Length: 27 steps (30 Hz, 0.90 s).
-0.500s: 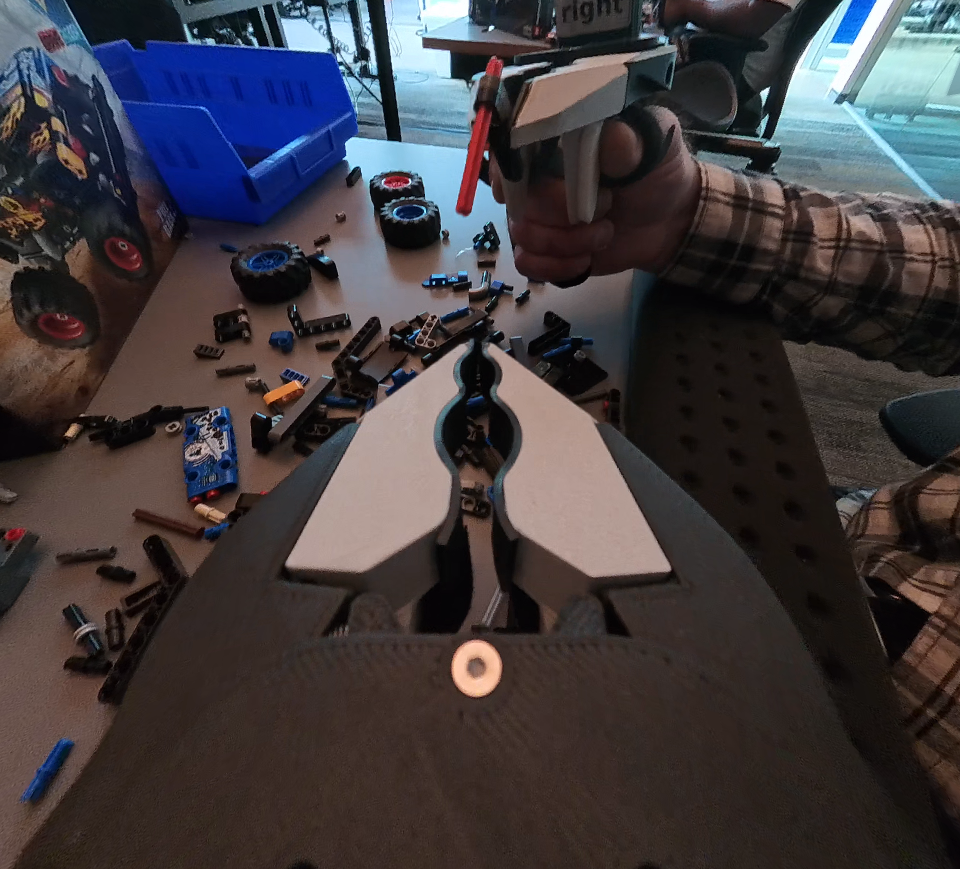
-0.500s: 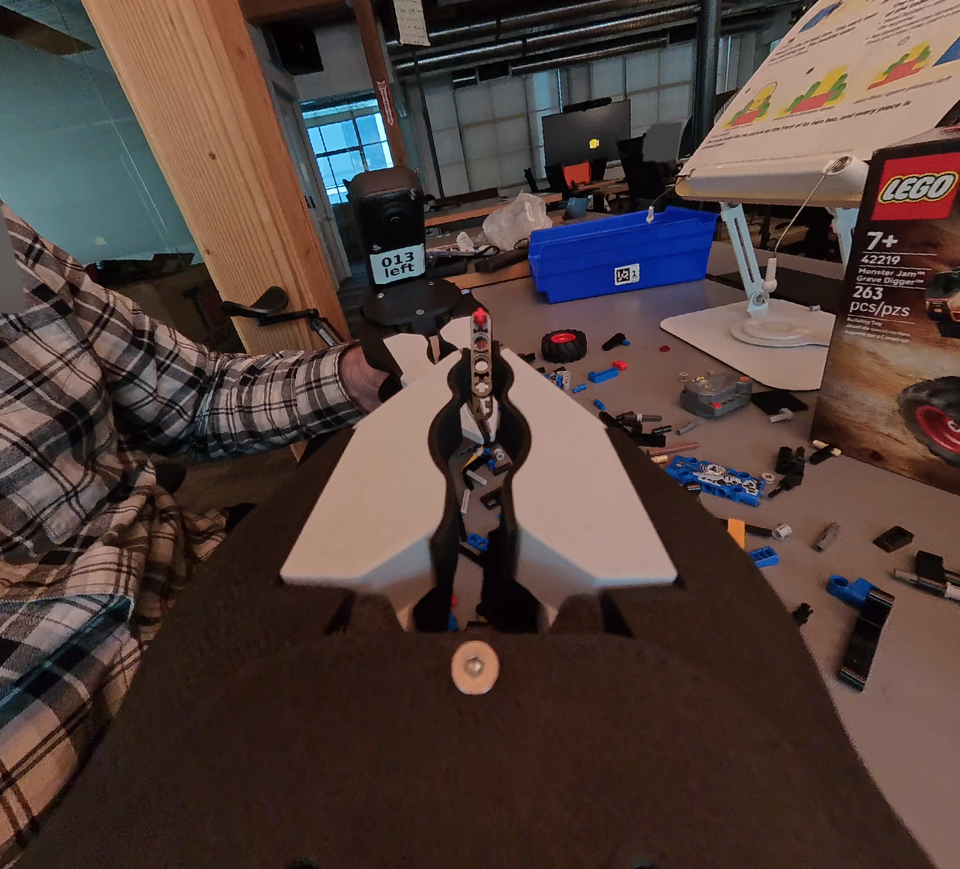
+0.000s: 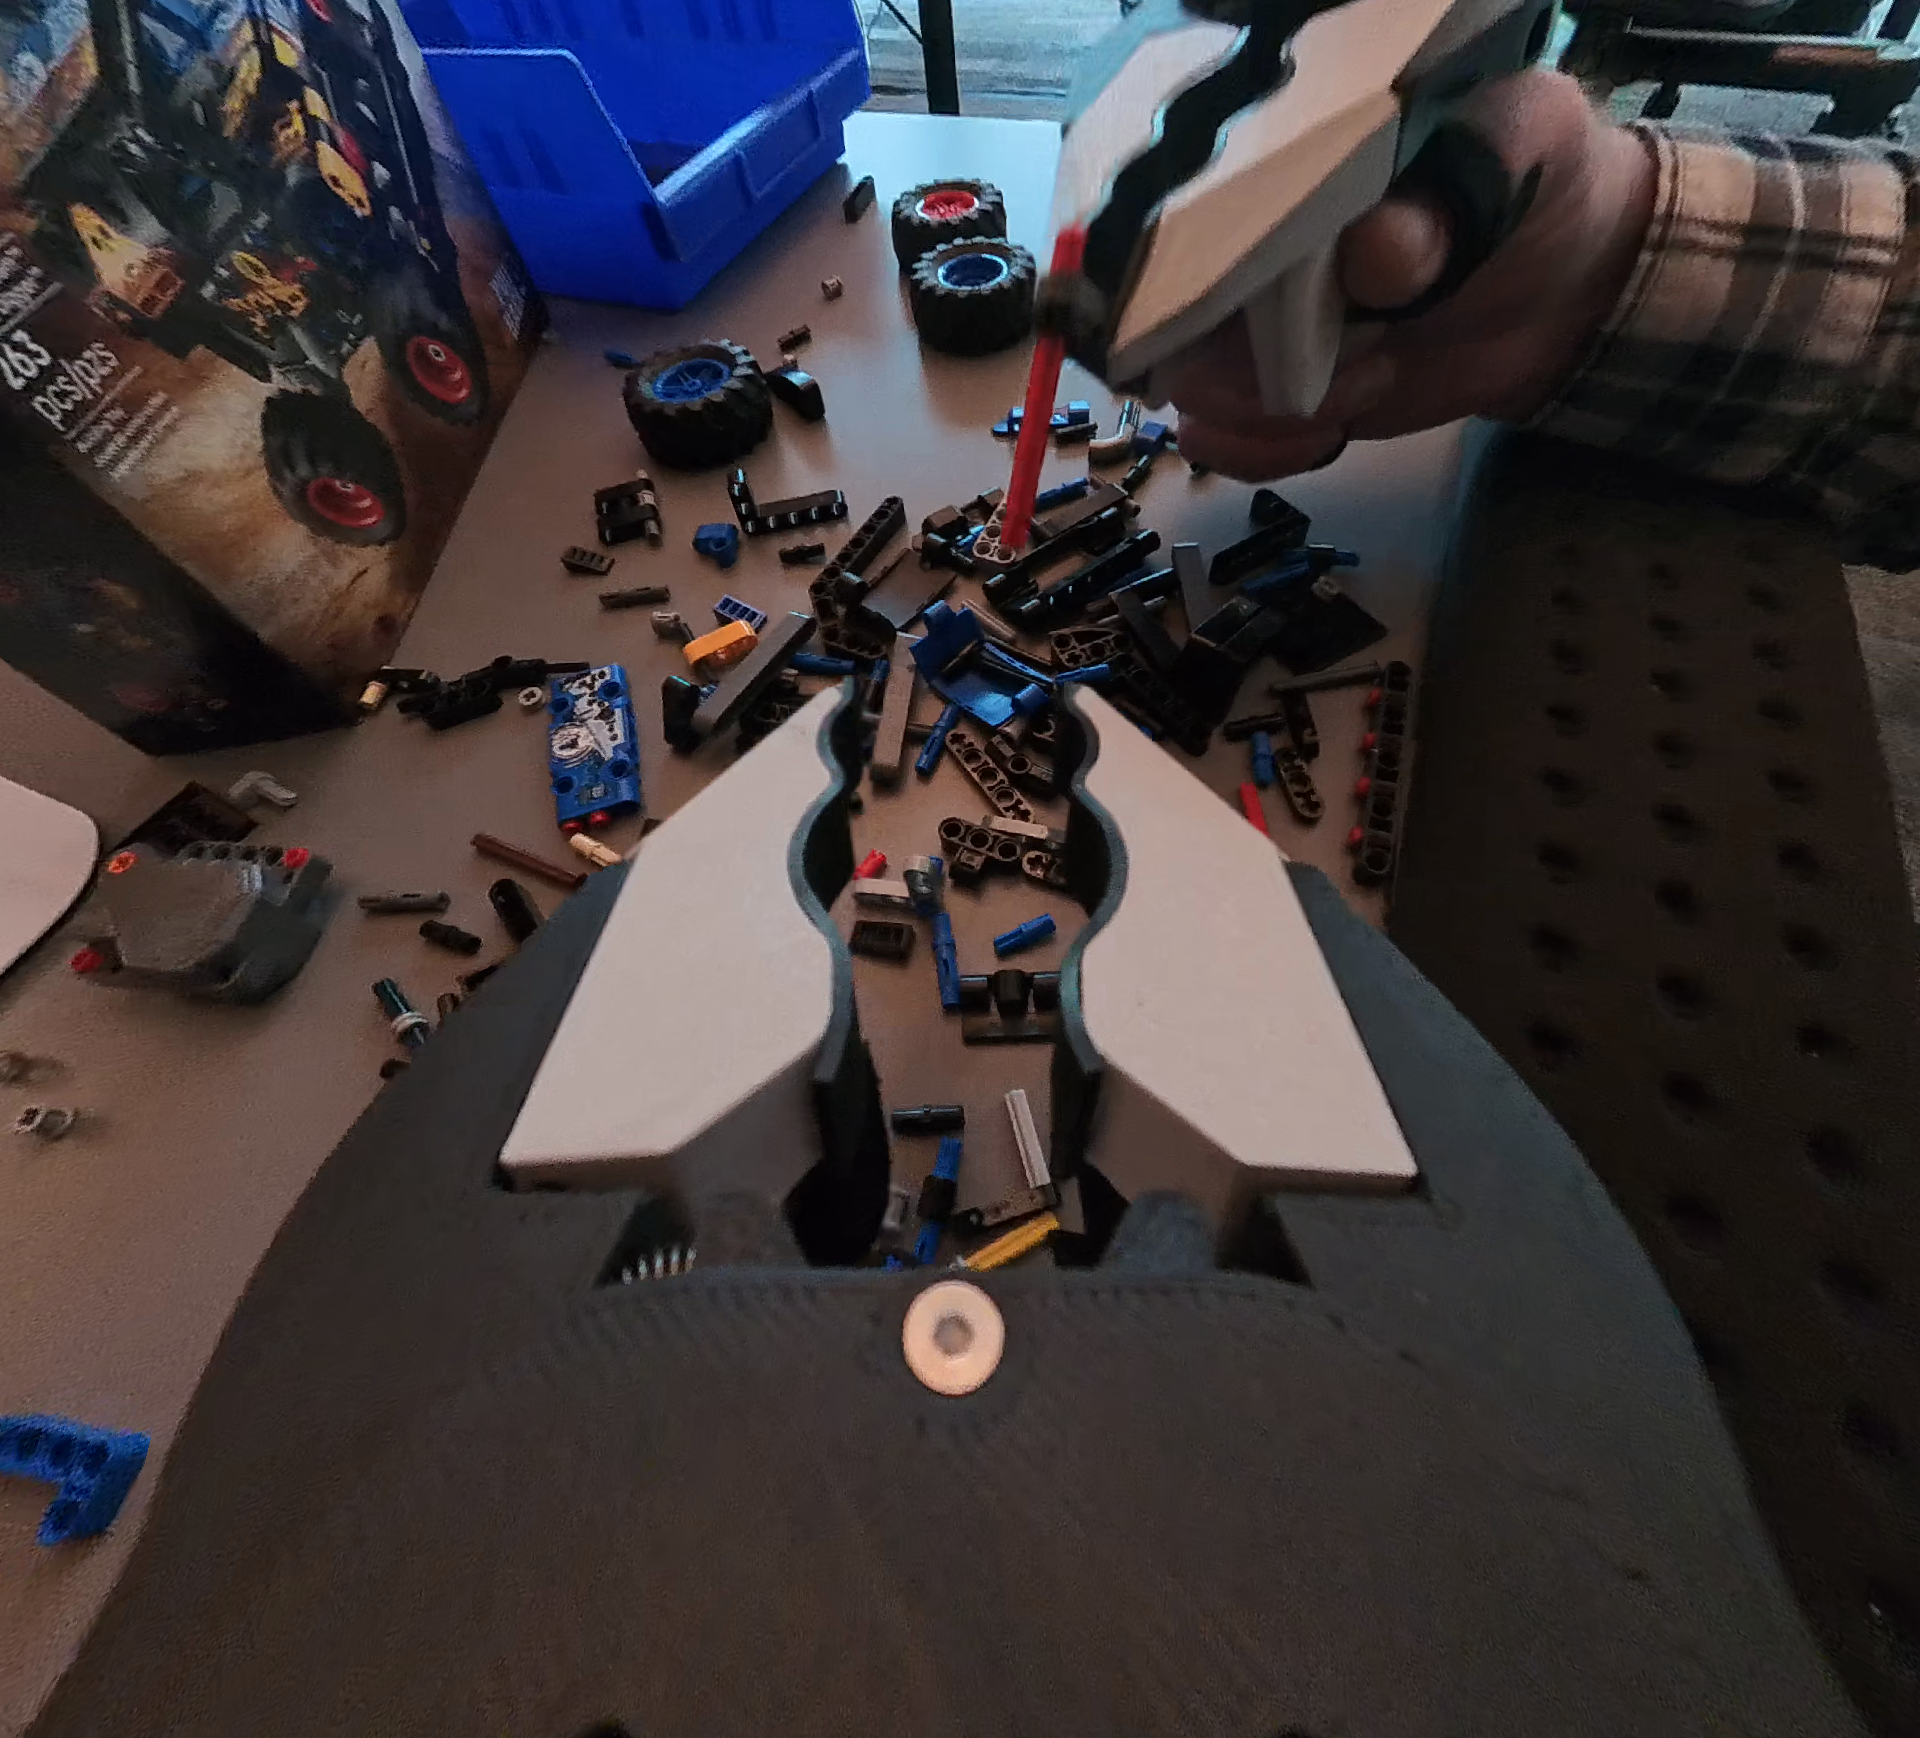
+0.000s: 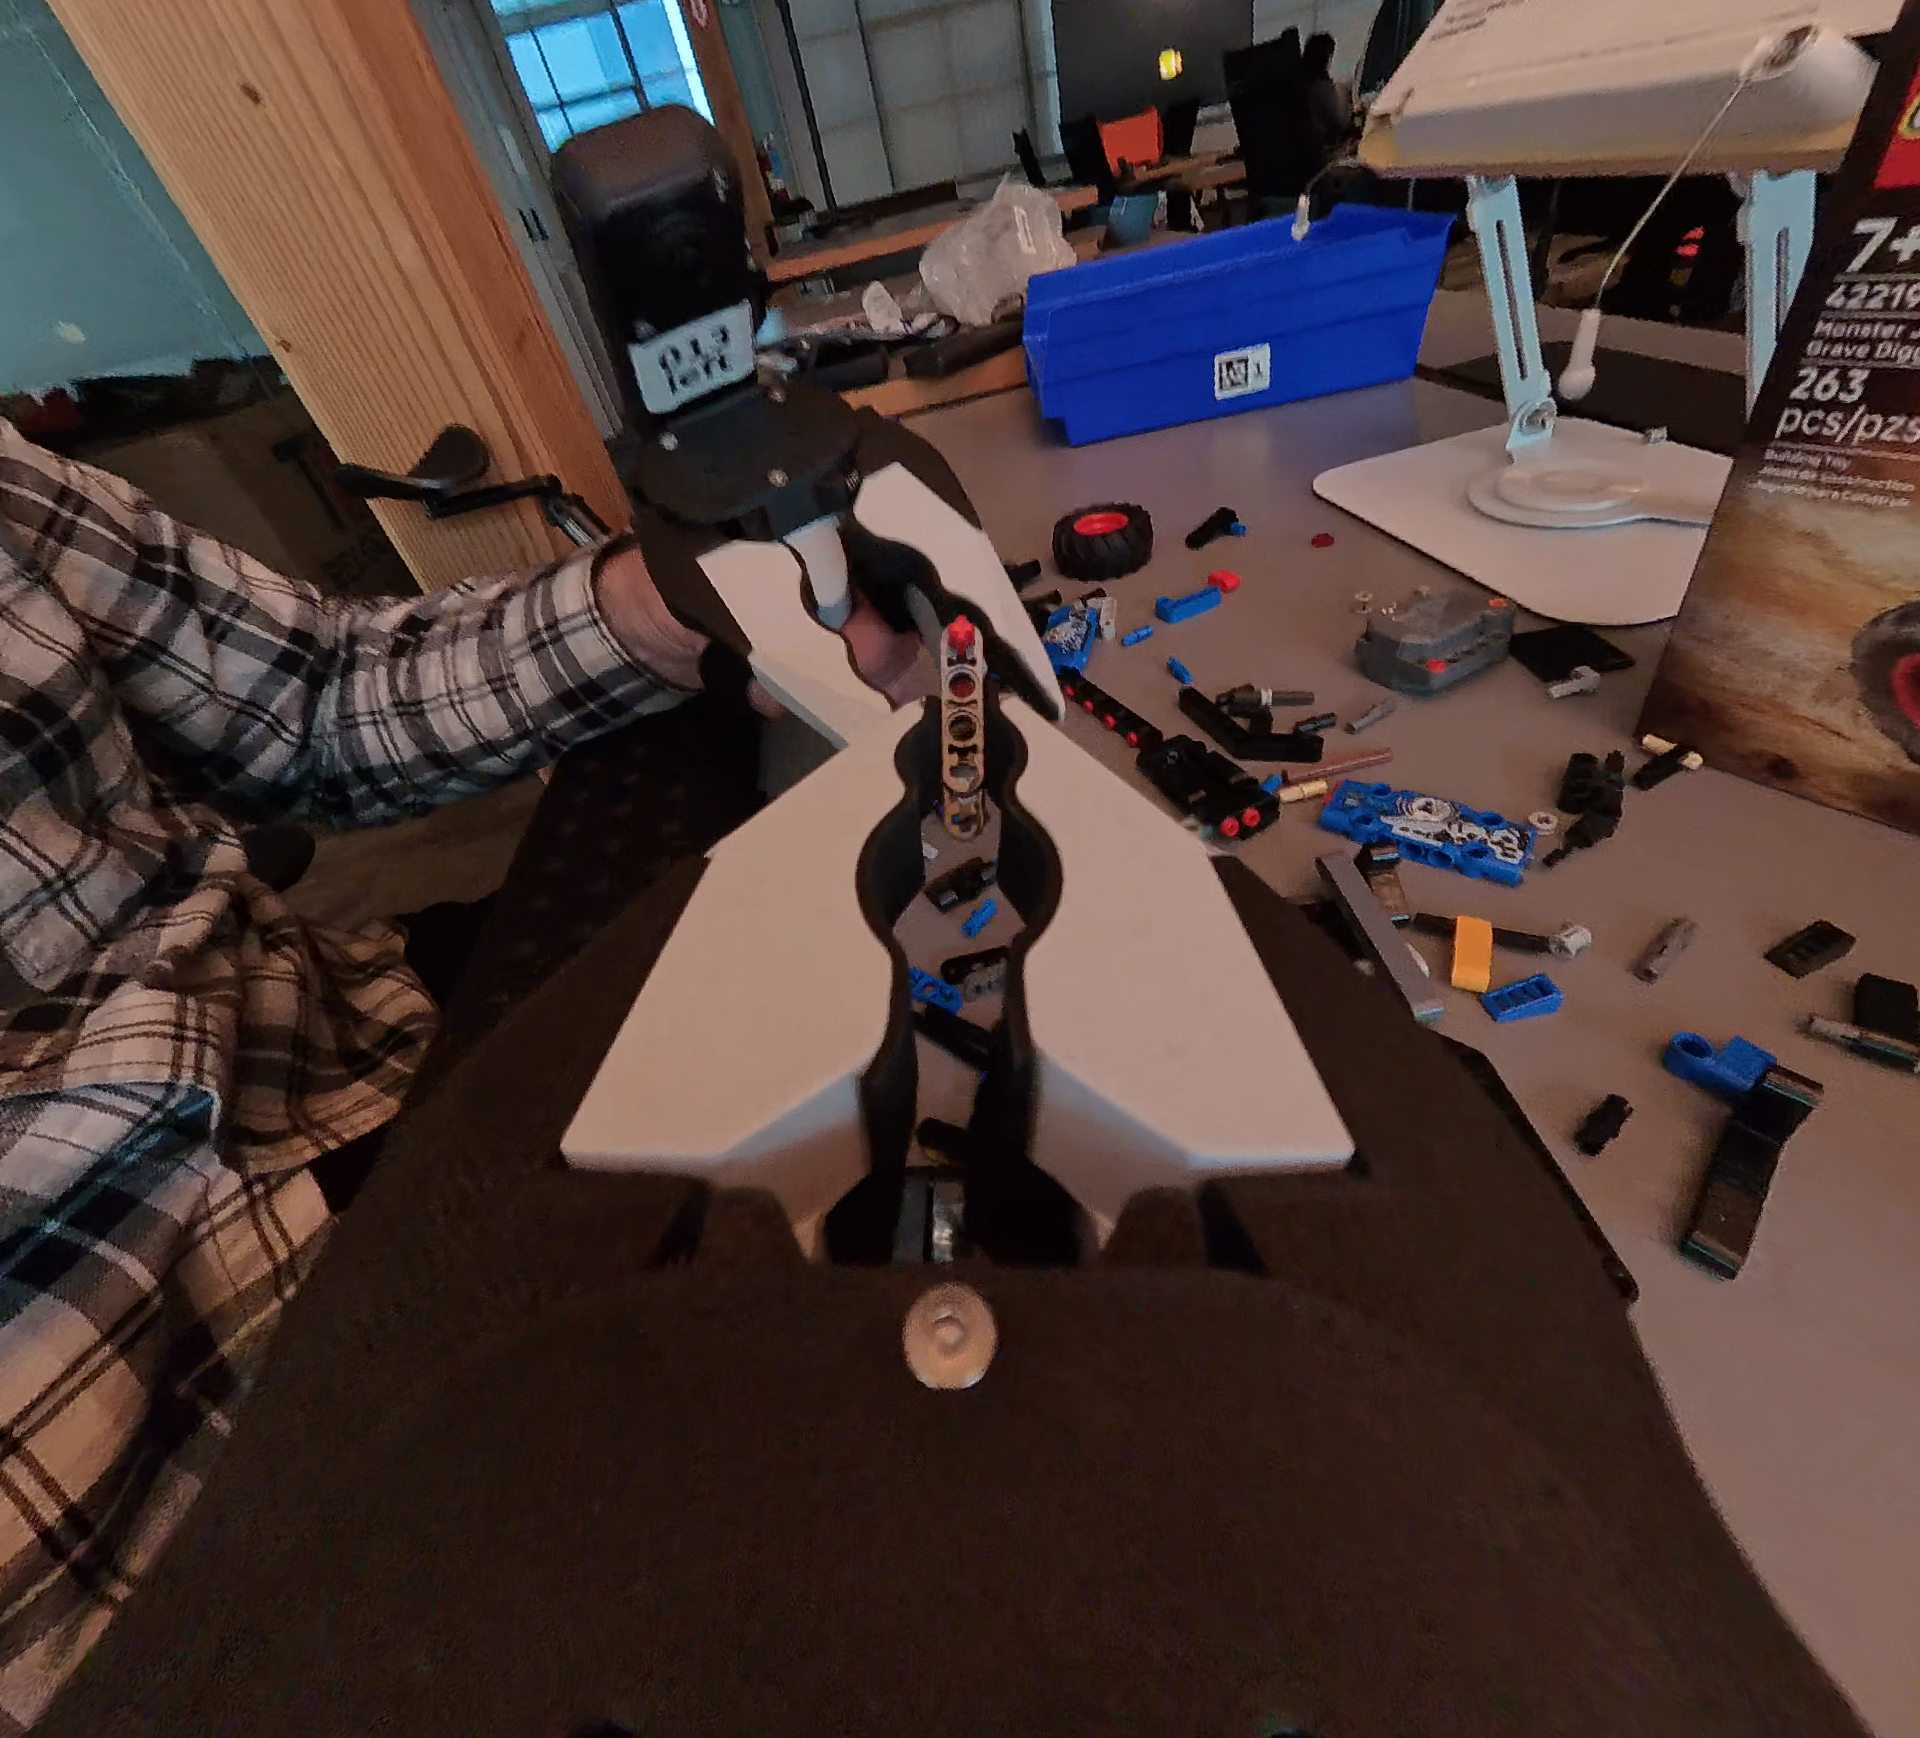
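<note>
My left gripper (image 3: 956, 732) is open and empty, low over a pile of black and blue building-toy parts (image 3: 1049, 618) on the grey table (image 3: 468, 566). My right gripper (image 4: 963, 738) is shut on a thin grey holed beam (image 4: 963, 743) with a red tip (image 4: 961, 634). In the left wrist view the right gripper (image 3: 1081, 317) tilts down from the upper right and holds a red axle (image 3: 1034, 431). The axle's lower end reaches a small holed beam (image 3: 992, 548) in the pile.
A blue bin (image 3: 644, 99) stands at the back and a toy box (image 3: 208, 286) at the left. Three tyres (image 3: 696, 400) lie behind the pile. A grey motor block (image 3: 208, 919) and a white stand (image 4: 1538, 504) are nearby. A dark perforated seat (image 3: 1621, 857) borders the table's right edge. Tip to tip, the grippers are about 6 cm apart.
My left gripper has opened and moved in over the pile. The right gripper has tipped downward, bringing the red axle from upright in the air down to the pile.
</note>
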Motion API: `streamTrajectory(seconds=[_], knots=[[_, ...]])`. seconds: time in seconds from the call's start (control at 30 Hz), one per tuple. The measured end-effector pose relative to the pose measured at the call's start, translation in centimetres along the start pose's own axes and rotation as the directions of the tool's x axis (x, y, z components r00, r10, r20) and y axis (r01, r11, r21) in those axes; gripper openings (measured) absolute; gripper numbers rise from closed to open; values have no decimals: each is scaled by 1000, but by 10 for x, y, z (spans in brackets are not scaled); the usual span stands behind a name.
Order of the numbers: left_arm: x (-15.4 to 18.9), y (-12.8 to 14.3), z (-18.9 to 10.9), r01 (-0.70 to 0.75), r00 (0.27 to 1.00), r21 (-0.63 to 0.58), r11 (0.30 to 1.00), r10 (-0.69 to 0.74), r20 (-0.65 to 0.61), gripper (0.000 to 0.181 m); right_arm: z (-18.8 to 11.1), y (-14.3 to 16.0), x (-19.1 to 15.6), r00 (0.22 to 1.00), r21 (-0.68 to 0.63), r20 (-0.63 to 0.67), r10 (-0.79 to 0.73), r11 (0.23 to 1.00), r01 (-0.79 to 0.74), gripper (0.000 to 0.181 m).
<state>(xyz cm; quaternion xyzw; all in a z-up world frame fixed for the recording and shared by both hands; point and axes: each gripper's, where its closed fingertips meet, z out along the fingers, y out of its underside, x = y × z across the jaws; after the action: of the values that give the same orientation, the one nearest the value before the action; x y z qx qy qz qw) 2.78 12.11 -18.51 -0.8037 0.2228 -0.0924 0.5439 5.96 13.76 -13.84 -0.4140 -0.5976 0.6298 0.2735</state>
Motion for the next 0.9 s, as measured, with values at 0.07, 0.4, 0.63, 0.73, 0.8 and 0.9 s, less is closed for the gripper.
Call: streamTrajectory(seconds=[0.07,0.4,0.63,0.73,0.8,0.9], knots=[[-2,0,0,6,1000,2,1000,-6,0,43,6,8,3,999,-48,-29,-15,999,13,5],[14,-15,9,-54,998,48,997,55,-21,39,16,29,3,998,-152,-33,-49,987,44,5],[20,-15,3,-130,991,50,990,132,-24,10,27,28,-9,998,-152,17,-66,986,68,5],[13,-16,1,-100,995,53,994,101,-9,0,31,24,-9,997,-149,6,-80,986,79,5],[11,-17,-2,-113,994,61,992,113,8,0,33,22,-9,996,-154,-4,-91,984,89,5],[10,-23,-7,-80,997,99,992,81,-6,1,35,15,-12,998,-122,10,-58,991,59,5]])
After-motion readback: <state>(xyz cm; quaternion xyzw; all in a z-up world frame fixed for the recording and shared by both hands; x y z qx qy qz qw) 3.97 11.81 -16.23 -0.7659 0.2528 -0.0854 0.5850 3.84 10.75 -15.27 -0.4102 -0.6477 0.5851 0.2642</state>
